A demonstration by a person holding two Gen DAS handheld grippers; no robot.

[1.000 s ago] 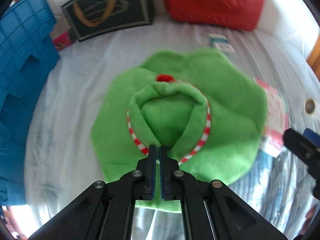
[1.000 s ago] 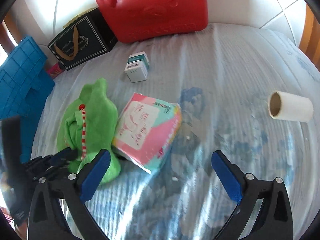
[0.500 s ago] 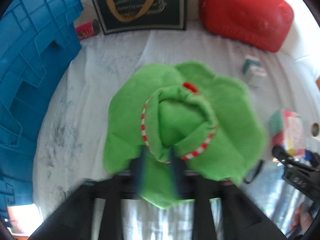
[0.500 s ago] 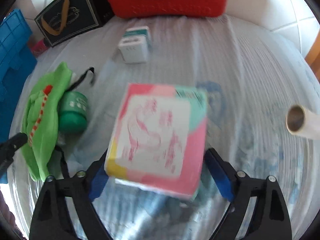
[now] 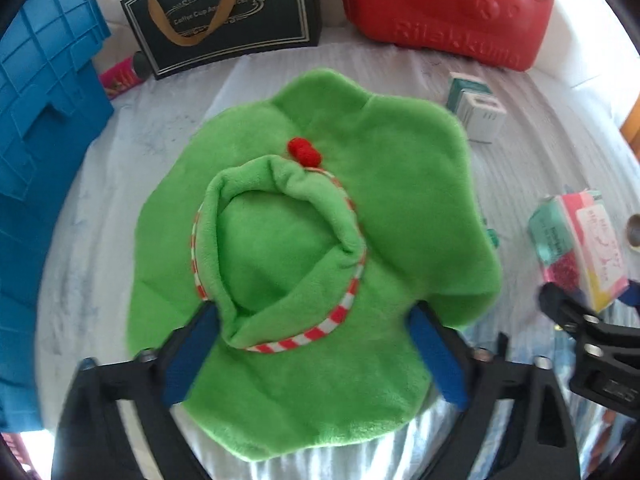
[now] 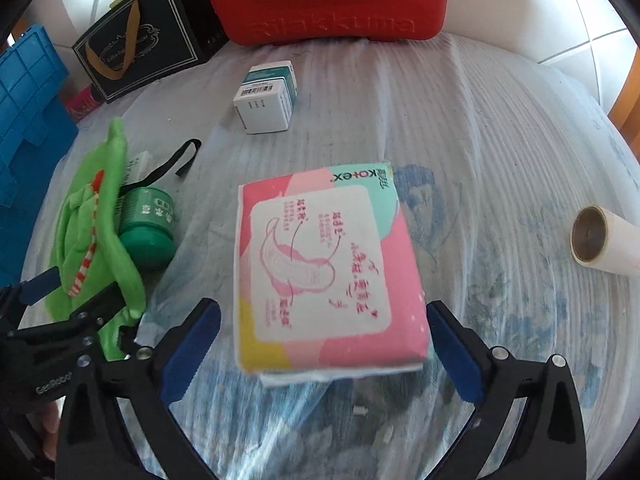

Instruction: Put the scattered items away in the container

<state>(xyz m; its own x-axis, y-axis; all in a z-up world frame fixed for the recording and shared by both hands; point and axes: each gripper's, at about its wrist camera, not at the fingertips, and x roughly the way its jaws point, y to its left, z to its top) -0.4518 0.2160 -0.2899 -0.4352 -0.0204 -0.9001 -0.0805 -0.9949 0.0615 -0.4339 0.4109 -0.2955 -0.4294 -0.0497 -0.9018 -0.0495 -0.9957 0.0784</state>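
Observation:
A green fleece hat (image 5: pixel 320 240) with a red-and-white band lies on the table; it also shows in the right wrist view (image 6: pixel 88 232). My left gripper (image 5: pixel 312 352) is open, its blue pads on either side of the hat's near part. My right gripper (image 6: pixel 320 352) is open around the near end of a pink and teal pad pack (image 6: pixel 328 272), which also shows at the right of the left wrist view (image 5: pixel 576 240). A blue crate (image 5: pixel 40 140) stands at the left.
A green jar (image 6: pixel 148 224) and a black strap (image 6: pixel 172 164) lie by the hat. A white and teal box (image 6: pixel 268 96) sits further back. A paper roll (image 6: pixel 604 240) lies right. A black gift bag (image 5: pixel 224 12) and a red case (image 5: pixel 448 4) stand at the back.
My left gripper has opened from shut and let go of the hat. My right gripper has moved forward and now frames the pad pack. The green jar has come into view.

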